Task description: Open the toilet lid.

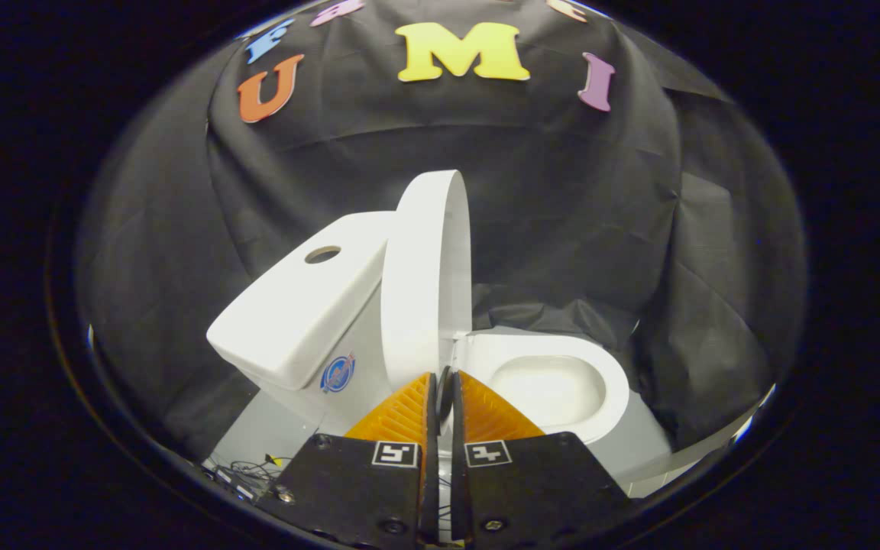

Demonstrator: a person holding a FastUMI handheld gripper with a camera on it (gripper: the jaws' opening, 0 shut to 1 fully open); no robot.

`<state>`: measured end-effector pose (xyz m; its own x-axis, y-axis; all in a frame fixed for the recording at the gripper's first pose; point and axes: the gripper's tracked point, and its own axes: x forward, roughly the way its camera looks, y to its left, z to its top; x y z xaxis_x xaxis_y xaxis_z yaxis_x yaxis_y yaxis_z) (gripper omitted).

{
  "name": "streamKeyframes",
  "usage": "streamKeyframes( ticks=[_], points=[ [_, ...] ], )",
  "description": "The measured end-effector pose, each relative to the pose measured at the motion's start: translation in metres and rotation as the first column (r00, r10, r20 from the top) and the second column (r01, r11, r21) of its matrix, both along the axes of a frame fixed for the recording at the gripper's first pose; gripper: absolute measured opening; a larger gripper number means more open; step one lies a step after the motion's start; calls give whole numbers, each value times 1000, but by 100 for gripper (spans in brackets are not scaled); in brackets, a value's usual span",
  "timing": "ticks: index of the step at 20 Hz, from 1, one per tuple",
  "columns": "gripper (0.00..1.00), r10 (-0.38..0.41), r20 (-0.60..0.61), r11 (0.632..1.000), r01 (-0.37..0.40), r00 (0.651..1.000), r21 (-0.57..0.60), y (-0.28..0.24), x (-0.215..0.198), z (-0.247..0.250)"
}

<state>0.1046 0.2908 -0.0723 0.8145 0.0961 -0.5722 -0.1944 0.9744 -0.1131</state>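
You've got a pale floor panel (pixel 264 435) as your reference. On its near corner lies a tangle of thin dark cables (pixel 245 470), a small yellow tag (pixel 273 460) just beside them. Creased black cloth (pixel 562 229) rises behind the panel.

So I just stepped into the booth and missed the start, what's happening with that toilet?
A person is working a handheld gripper at a white toilet. The lid stands upright against the tank, leaving the seat and bowl open. The gripper's fingers are nearly closed, with the lid's lower edge just ahead of them; whether they pinch it is unclear.
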Motion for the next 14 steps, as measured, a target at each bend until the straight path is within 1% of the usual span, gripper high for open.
streamKeyframes(
  ticks=[2,5,6,8,10,12,14],
  points=[
    [9,27,8,999,-26,1000,-47,6,1,0],
    [14,48,9,999,-48,999,-1,1,-2,2],
    [15,64,23,998,-65,998,22,1,-5,7],
    [20,91,87,994,-95,992,50,-1,-6,26],
    [39,104,172,991,-117,979,65,-8,-9,51],
    [57,137,293,979,-174,946,106,-11,-16,87],
    [79,126,384,976,-184,914,118,-30,-26,120]
  ],
)
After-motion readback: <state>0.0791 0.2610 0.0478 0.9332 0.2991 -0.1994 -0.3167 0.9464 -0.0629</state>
